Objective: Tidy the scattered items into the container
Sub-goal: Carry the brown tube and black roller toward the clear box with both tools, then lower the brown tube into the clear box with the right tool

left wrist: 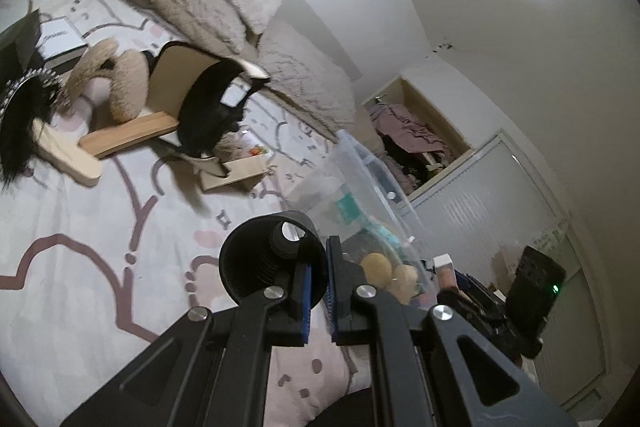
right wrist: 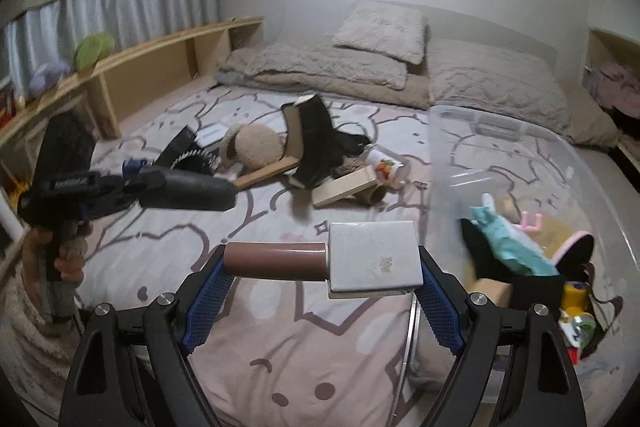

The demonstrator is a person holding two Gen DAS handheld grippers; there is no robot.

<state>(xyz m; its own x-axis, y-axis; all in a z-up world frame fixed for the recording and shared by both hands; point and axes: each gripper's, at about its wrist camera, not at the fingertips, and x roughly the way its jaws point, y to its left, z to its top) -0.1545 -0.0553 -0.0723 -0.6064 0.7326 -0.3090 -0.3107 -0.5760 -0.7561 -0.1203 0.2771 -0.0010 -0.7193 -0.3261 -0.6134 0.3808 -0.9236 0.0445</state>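
My left gripper (left wrist: 318,291) is shut on the rim of a black hollow tube (left wrist: 266,259) and holds it above the bed; the same gripper and tube (right wrist: 188,193) show at the left of the right wrist view. My right gripper (right wrist: 320,277) is shut on a brown tube with a silver square cap (right wrist: 324,259), held crosswise. The clear plastic container (right wrist: 532,163) stands at the right with several items inside; it also shows in the left wrist view (left wrist: 372,179). Scattered slippers and shoes (right wrist: 280,151) lie mid-bed.
A patterned pink bedsheet (right wrist: 260,327) covers the bed. Beige quilts and a pillow (right wrist: 380,31) lie at the head. A wooden shelf (right wrist: 140,67) runs along the left. An open cupboard with clothes (left wrist: 416,131) is at the right.
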